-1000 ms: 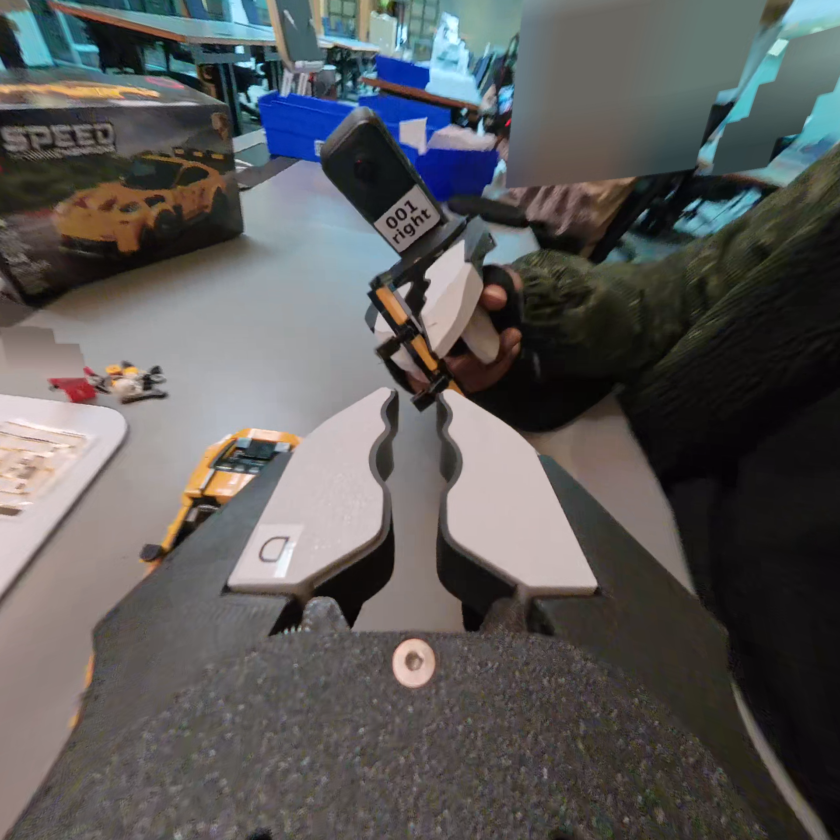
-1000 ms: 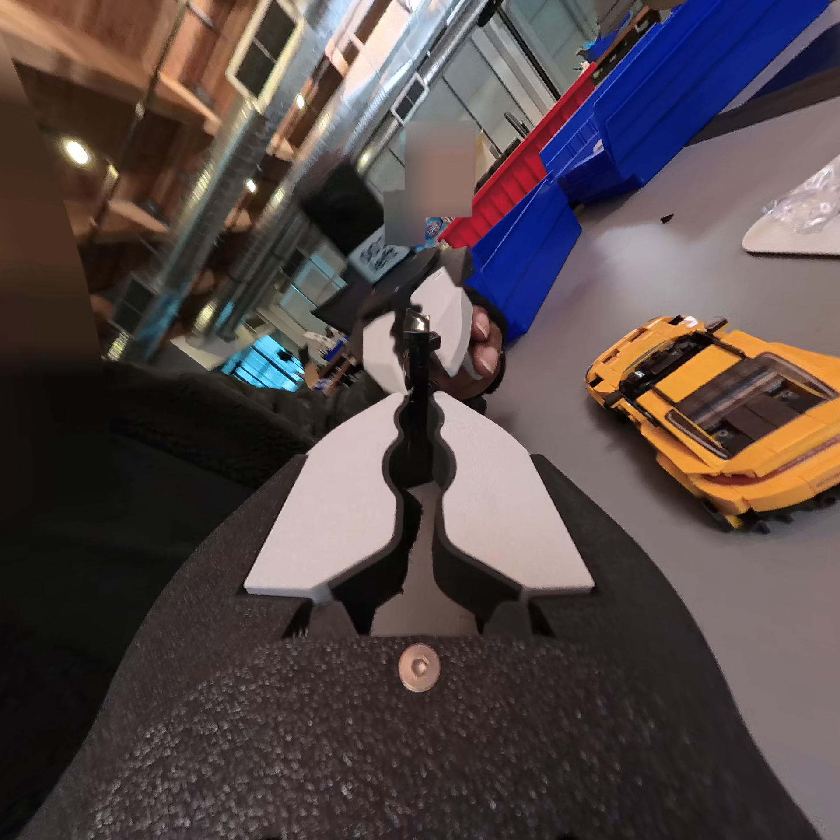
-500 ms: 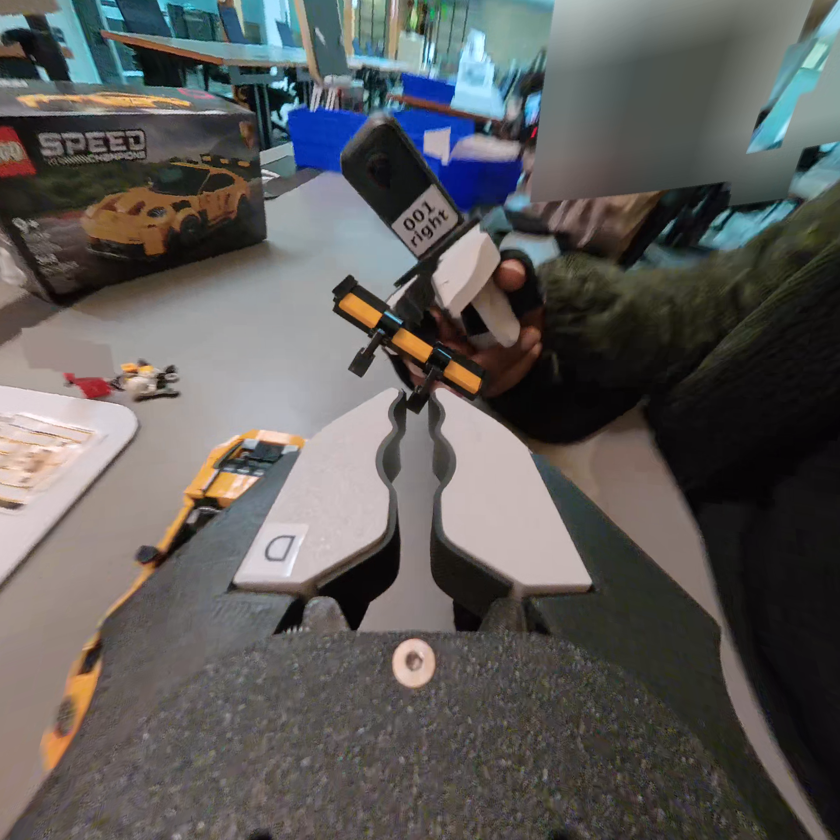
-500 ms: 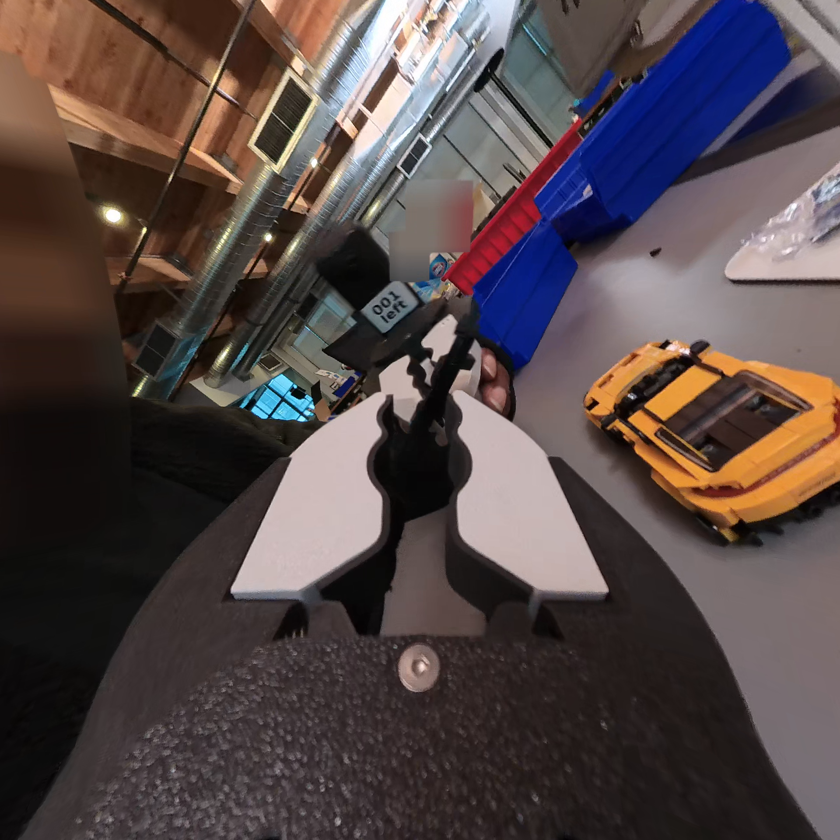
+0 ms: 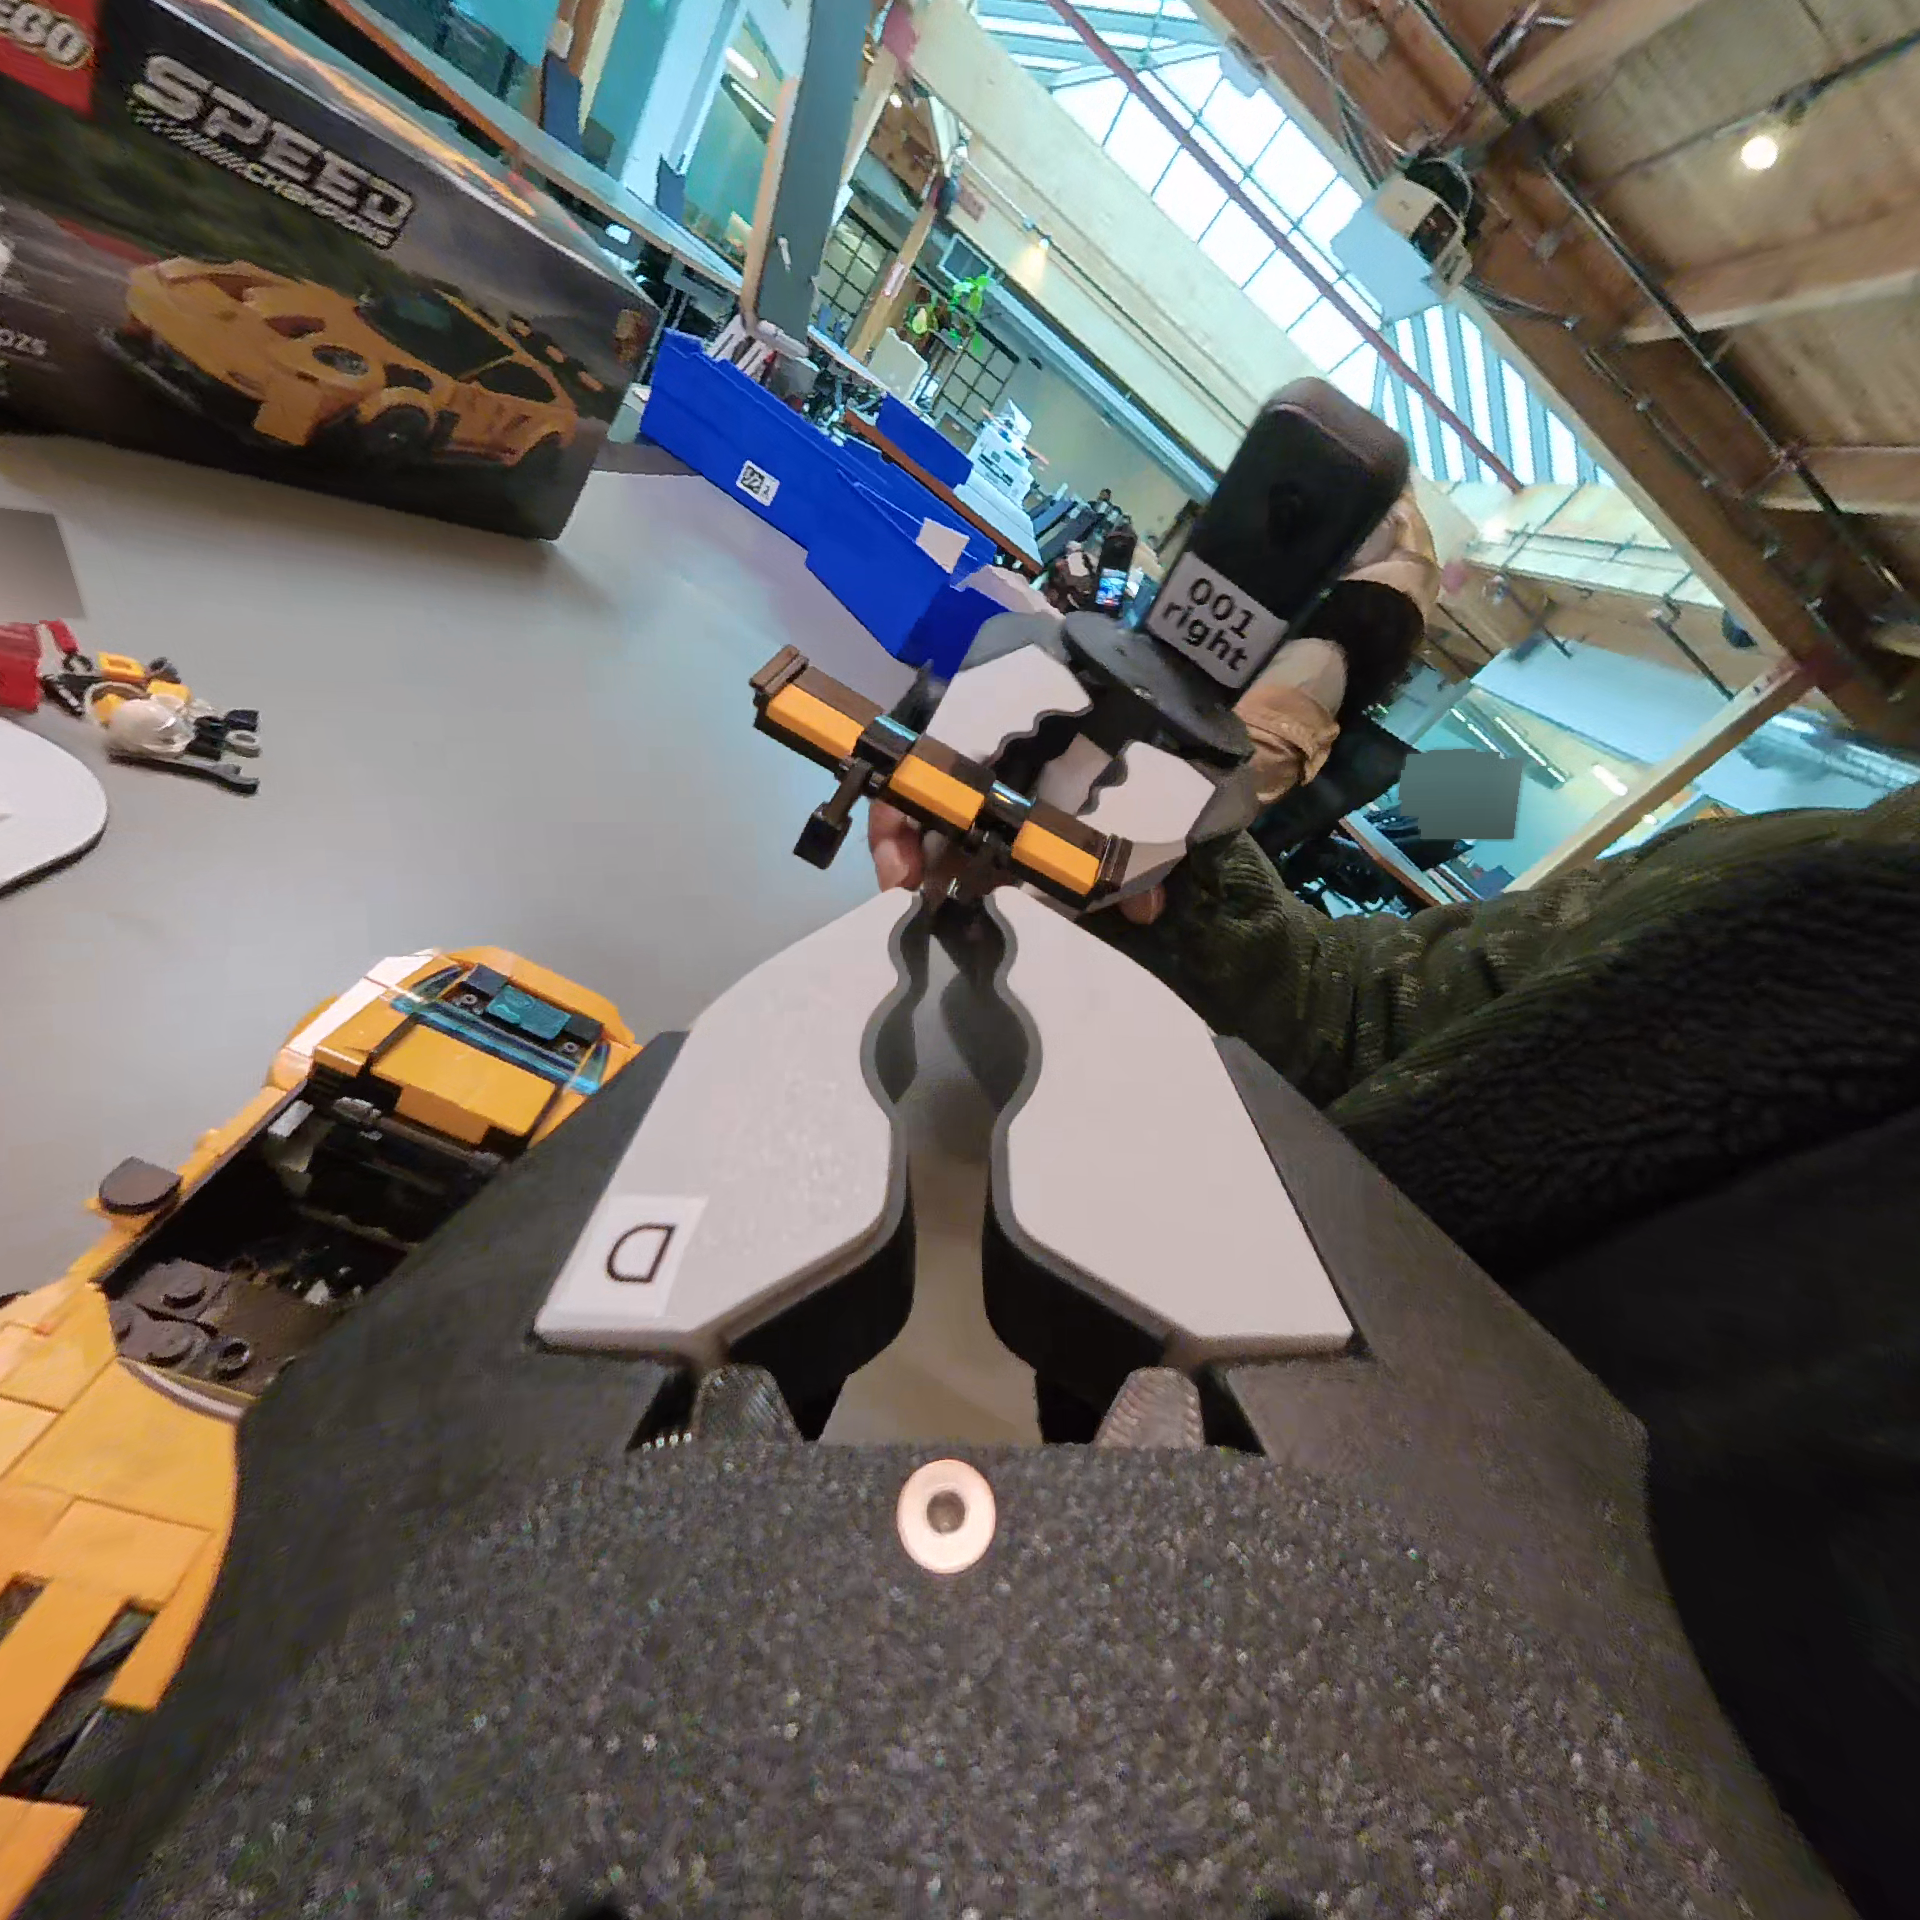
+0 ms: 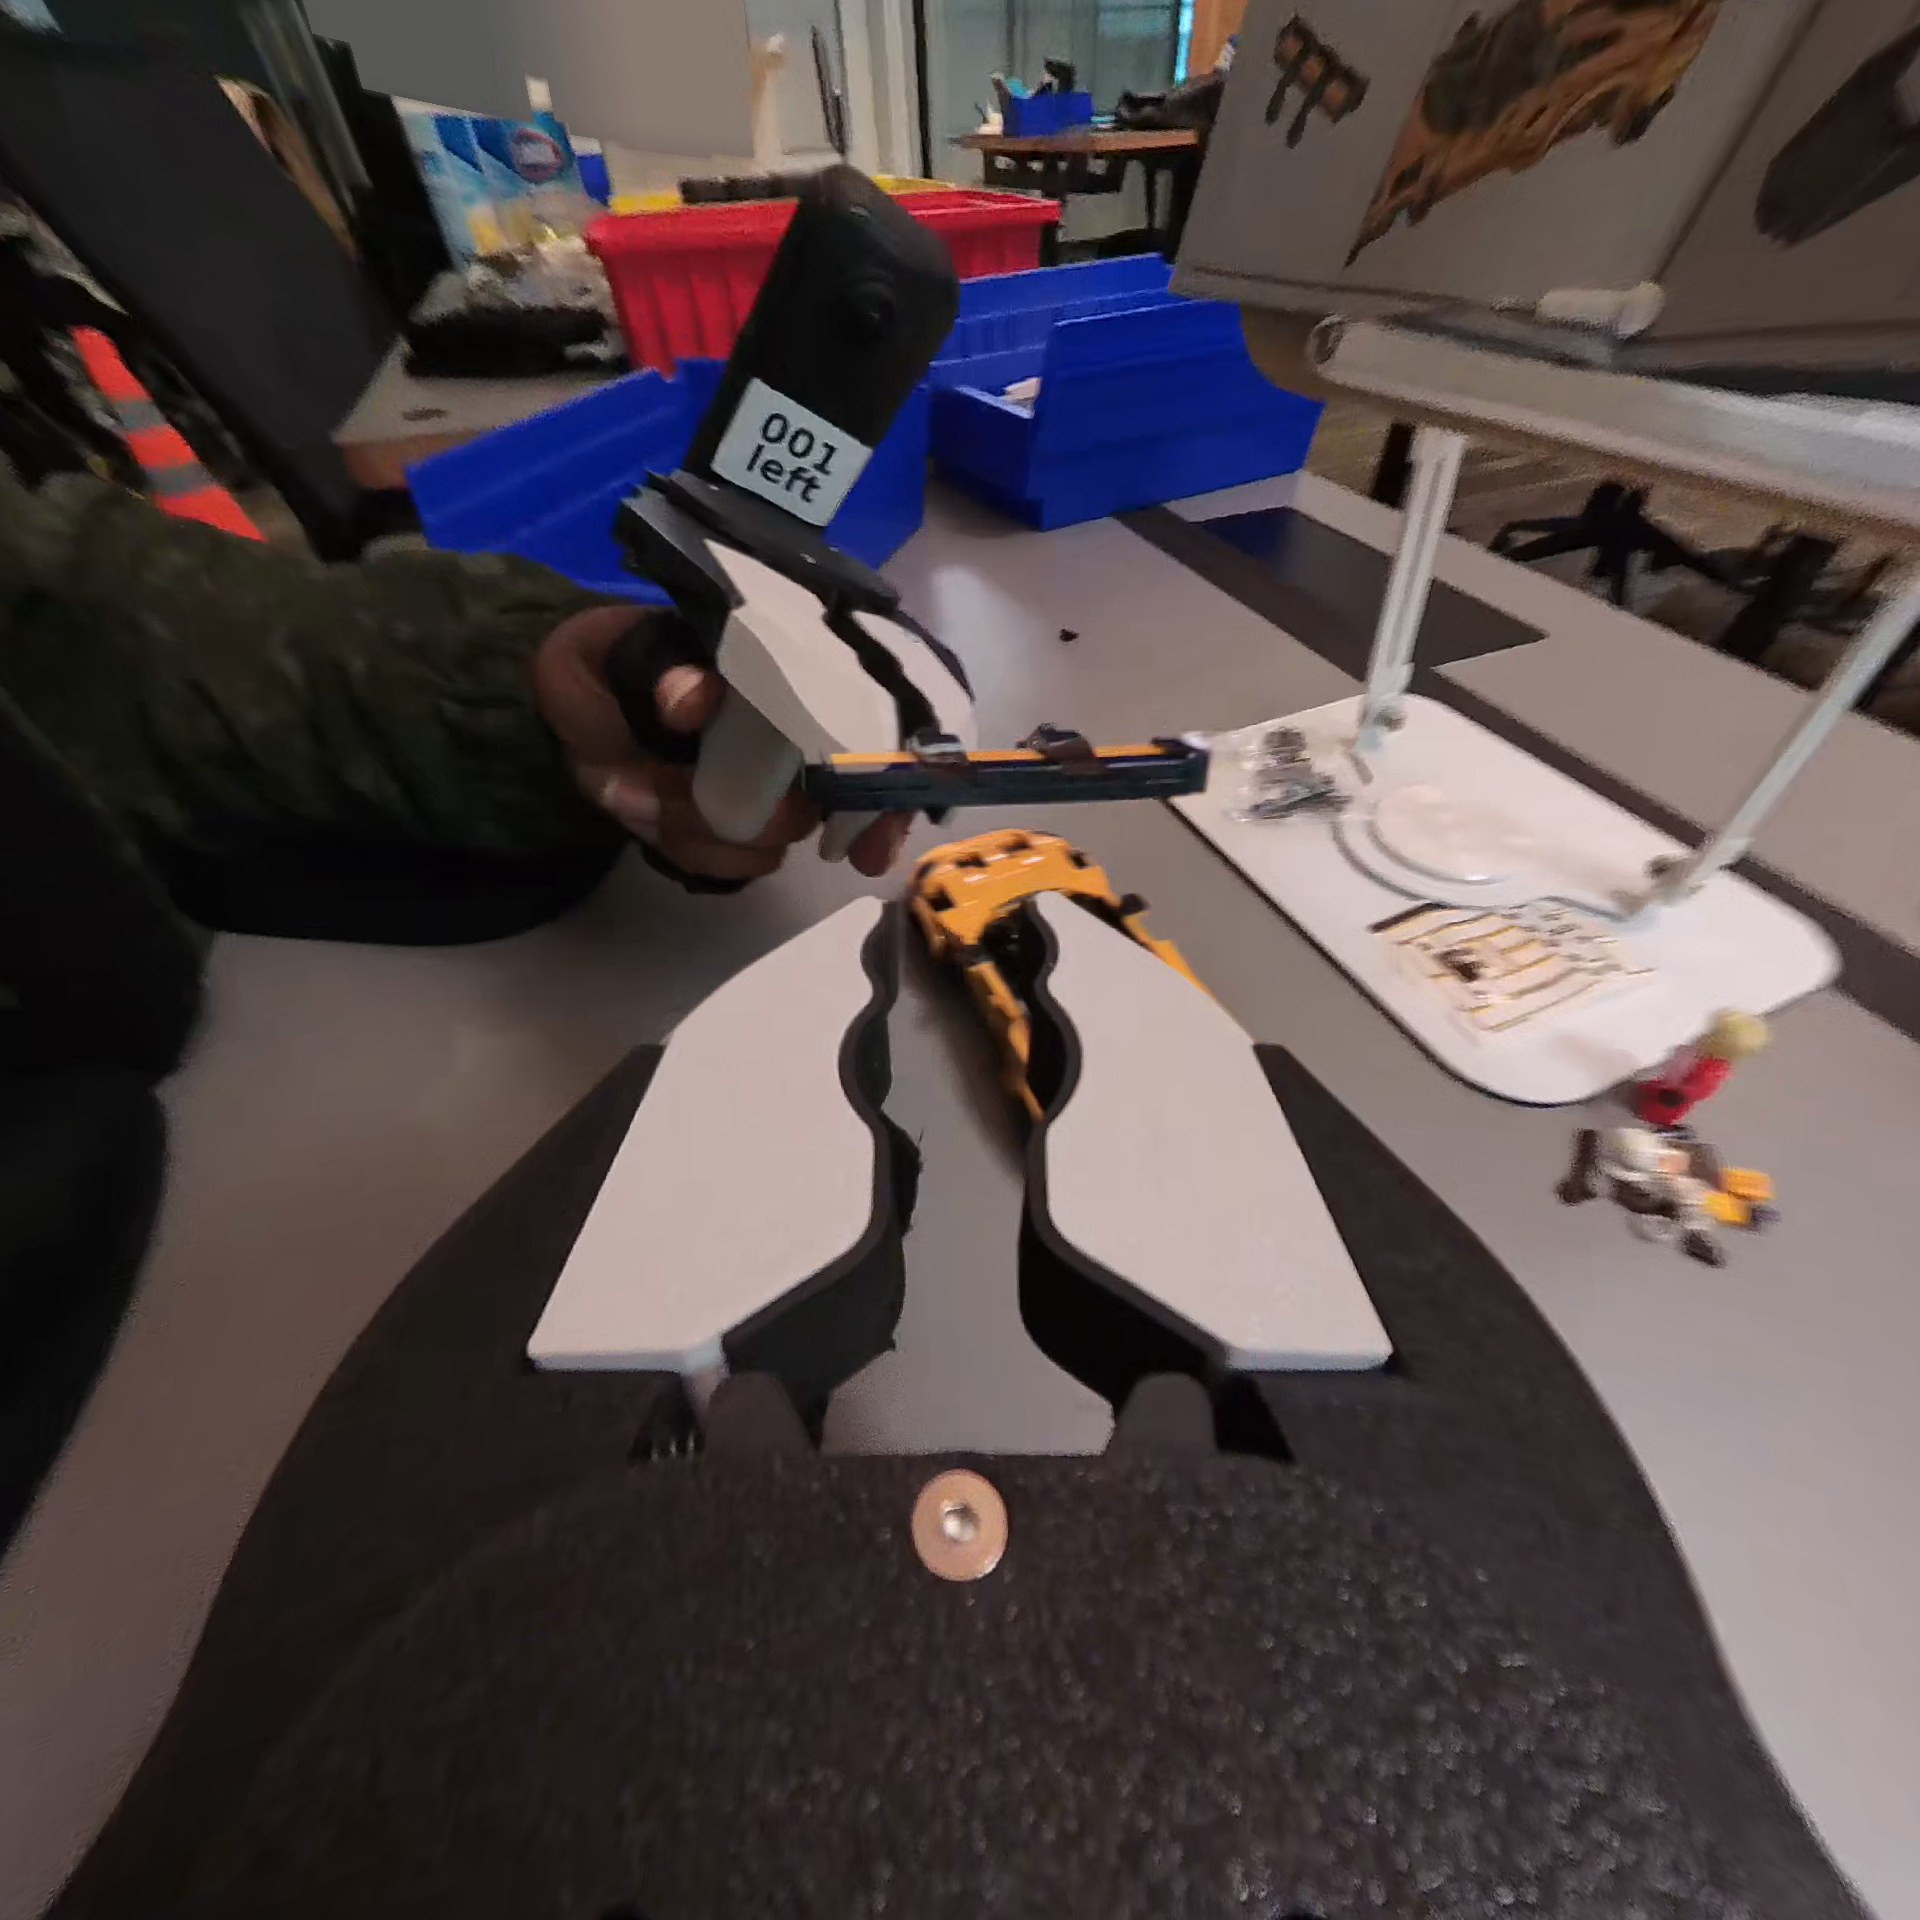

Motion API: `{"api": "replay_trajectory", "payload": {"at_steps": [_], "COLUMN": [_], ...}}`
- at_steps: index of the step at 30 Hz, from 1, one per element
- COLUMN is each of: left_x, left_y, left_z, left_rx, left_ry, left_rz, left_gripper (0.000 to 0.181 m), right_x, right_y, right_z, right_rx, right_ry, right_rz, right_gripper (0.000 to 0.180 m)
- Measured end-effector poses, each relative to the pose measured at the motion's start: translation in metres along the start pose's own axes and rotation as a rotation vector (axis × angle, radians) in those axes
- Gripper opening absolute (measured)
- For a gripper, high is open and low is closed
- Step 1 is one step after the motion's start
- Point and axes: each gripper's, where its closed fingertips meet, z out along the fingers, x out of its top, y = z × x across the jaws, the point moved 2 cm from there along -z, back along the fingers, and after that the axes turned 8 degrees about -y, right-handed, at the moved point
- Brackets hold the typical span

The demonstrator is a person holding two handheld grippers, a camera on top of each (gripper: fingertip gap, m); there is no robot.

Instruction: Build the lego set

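Note:
A black and orange spoiler wing (image 5: pixel 935 792) hangs in the air. My left gripper (image 5: pixel 952 910) is shut on one of its black struts. In the right wrist view the wing (image 6: pixel 997 774) lies level, sticking out from my left gripper (image 6: pixel 883 748) above the car. My right gripper (image 6: pixel 961 920) is open and empty, a little back from the wing; it also shows in the left wrist view (image 5: pixel 1081 758) just behind the wing. The yellow lego car (image 5: pixel 416 1091) sits on the grey table, below and left of my left gripper, and shows between my right fingers (image 6: pixel 997 883).
The set's box (image 5: pixel 312 312) stands at the back left. Loose parts and a minifigure (image 6: pixel 1662 1174) lie by a white tray (image 6: pixel 1714 987) with a sticker sheet (image 6: pixel 1496 966), a parts bag (image 6: pixel 1278 779) and a booklet stand (image 6: pixel 1558 156). Blue bins (image 6: pixel 1091 416) line the far edge. Left and right tips are no more than a few centimetres apart. From the right gripper's tips to the minifigure (image 6: pixel 1662 1174) is close to 20 cm. Seen from the left wrist view (image 5: pixel 164 712) as well.
My right gripper has opened, let go of the spoiler and drawn back. My left gripper has shut on its strut and now holds it alone. Both views have swung.

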Motion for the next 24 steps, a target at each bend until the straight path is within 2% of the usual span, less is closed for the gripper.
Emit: {"api": "replay_trajectory", "payload": {"at_steps": [2,5,8,13,17,20,22,24], "left_x": [0.004,0.009,0.011,0.011,0.009,0.007,0.004,0.002], "left_y": [-0.006,-0.013,-0.018,-0.026,-0.031,-0.036,-0.040,-0.039], "left_z": [0.001,0.005,0.010,0.013,0.018,0.023,0.025,0.024], "left_rx": [0.019,0.026,0.030,0.043,0.045,0.053,0.081,0.085], "left_ry": [0.008,-0.023,-0.065,-0.107,-0.136,-0.163,-0.196,-0.232], "left_rz": [-0.017,-0.032,-0.036,-0.064,-0.080,-0.084,-0.071,-0.041], "left_gripper": [0.008,0.009,0.009,0.009,0.009,0.007,0.007,0.018], "right_x": [0.001,0.010,0.010,0.001,-0.003,-0.006,-0.009,-0.012], "right_y": [0.014,0.024,0.036,0.039,0.040,0.041,0.043,0.046], "right_z": [-0.002,-0.004,0.001,0.011,0.020,0.024,0.026,0.027], "right_rx": [-0.097,-0.149,-0.233,-0.270,-0.304,-0.328,-0.329,-0.317], "right_ry": [-0.046,-0.080,-0.172,-0.268,-0.270,-0.252,-0.255,-0.261], "right_rz": [-0.106,-0.279,-0.527,-0.847,-1.019,-1.127,-1.165,-1.192], "right_gripper": [0.021,0.024,0.029,0.031,0.028,0.009,0.009,0.009]}}
